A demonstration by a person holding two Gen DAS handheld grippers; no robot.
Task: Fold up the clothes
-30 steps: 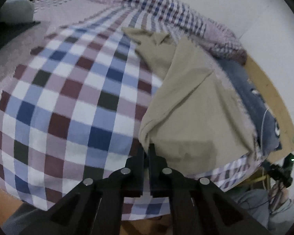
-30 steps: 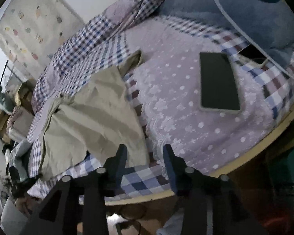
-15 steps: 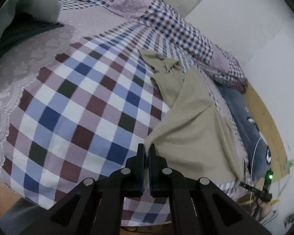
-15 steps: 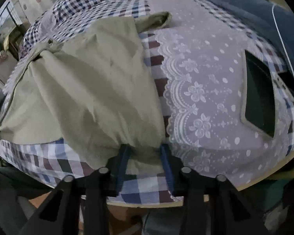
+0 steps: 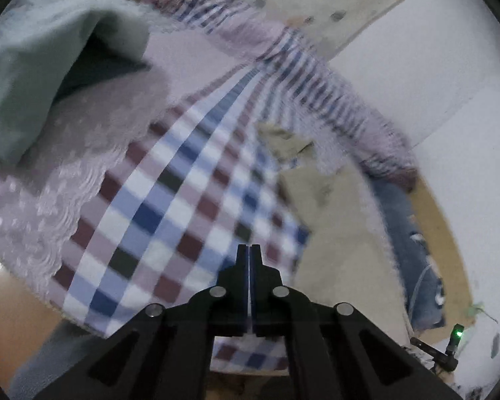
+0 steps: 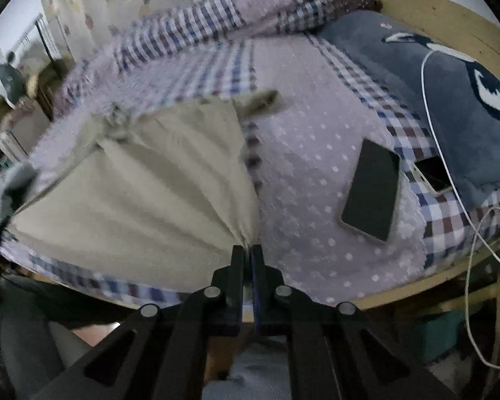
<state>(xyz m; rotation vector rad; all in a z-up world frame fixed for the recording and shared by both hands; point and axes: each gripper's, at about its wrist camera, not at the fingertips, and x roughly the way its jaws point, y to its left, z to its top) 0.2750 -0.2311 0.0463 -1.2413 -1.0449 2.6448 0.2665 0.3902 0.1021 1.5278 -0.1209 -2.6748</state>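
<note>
Right gripper (image 6: 247, 250): my jaws have just been closing and now pinch the near corner of the cloth (image 6: 143, 180); folds fan out from the pinch, so the fabric is pulled taut toward me.
Left gripper (image 5: 249, 250): my jaws are closed flat together; in the left view I see no cloth between the tips, only the checked bedcover (image 5: 170, 200) past them. Whether a thin edge is caught there I cannot tell, the picture is blurred.
Cloth: beige garment, spread on the bed near its front edge. In the right view it lies left of centre, its far end bunched into a knot-like gather, with a narrow strip poking out at the far right corner. In the left view it (image 5: 343, 243) lies just right of my left tips.
Bedcover: blue, maroon and white checks on one part, a lilac dotted lace panel (image 6: 316, 180) on the other; the cloth overlaps the seam between them.
Phone (image 6: 371, 190): dark screen up, flat on the lace panel, well right of the cloth.
Second phone (image 6: 431, 173): beside the first, partly under the pillow's edge.
Pillow (image 6: 426, 100): grey-blue, with a white print, at the far right.
Cable (image 6: 431, 126): white, runs over the pillow and off the bed's edge.
Pale green fabric (image 5: 40, 63): heaped at the far left in the left view.
</note>
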